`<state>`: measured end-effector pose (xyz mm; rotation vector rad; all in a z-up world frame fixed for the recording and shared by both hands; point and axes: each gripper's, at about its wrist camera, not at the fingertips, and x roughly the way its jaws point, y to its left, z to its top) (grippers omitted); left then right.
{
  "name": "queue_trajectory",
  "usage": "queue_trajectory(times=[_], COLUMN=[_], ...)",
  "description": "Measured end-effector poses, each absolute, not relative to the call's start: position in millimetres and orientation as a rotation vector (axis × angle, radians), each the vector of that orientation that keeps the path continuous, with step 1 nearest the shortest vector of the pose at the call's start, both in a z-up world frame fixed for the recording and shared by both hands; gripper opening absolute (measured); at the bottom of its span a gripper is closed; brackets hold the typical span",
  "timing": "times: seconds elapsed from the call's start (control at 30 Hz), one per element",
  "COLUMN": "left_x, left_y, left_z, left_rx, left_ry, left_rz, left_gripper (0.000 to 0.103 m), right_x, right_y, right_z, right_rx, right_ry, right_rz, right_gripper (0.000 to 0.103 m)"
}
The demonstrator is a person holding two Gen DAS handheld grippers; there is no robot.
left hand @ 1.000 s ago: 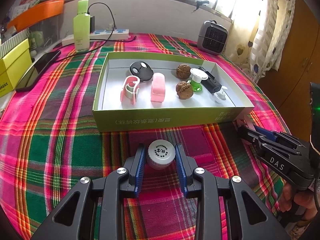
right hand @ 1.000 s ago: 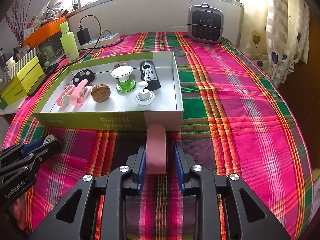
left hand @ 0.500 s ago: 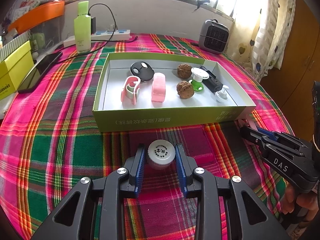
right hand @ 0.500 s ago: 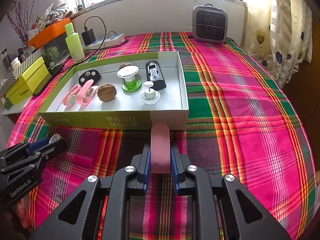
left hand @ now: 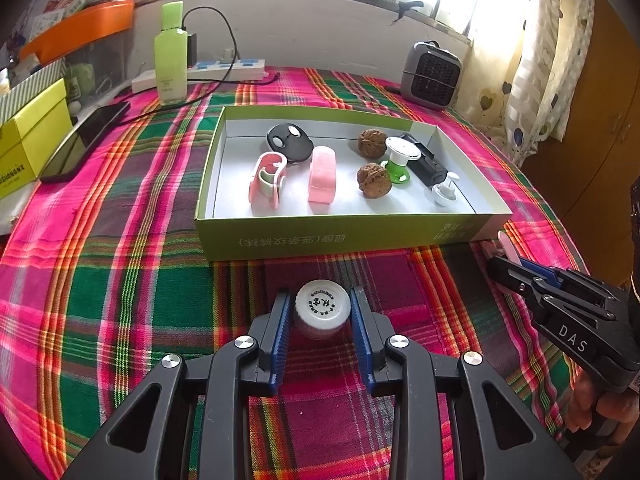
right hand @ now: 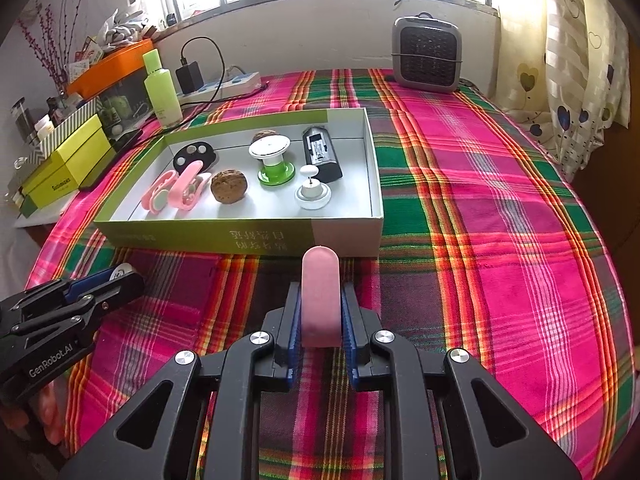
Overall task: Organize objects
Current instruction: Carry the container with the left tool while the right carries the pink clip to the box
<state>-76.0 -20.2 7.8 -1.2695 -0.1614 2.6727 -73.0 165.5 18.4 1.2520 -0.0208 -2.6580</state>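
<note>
In front of the green box | right gripper fingers pinch pink case; left gripper pinches white cap | risk: smooth case slipping, or clipping the box wall on lift-over.

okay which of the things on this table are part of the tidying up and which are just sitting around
Part of the job: white-capped jar in left gripper; pink case in right gripper; green box with walnuts.

Lying about: green bottle, heater, phone, power strip.

Right tongs around pink, perhaps plastic, case
</note>
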Motion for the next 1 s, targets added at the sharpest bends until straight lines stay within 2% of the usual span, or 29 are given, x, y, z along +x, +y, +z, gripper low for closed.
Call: queue_trajectory(times=[1.0], left_x=[-99.4], left_y=[-24.5], left_z=[42.3], left_rx=[-1.208], left_ry=[-0.189], left_rz=[2.699], left_gripper=[0.027], right_x=[-84.2], right_y=[150.2], right_z=[55.1], right_rx=[1.121], right_ry=[-0.033], right_rz=[-2.568], right_gripper=[0.019])
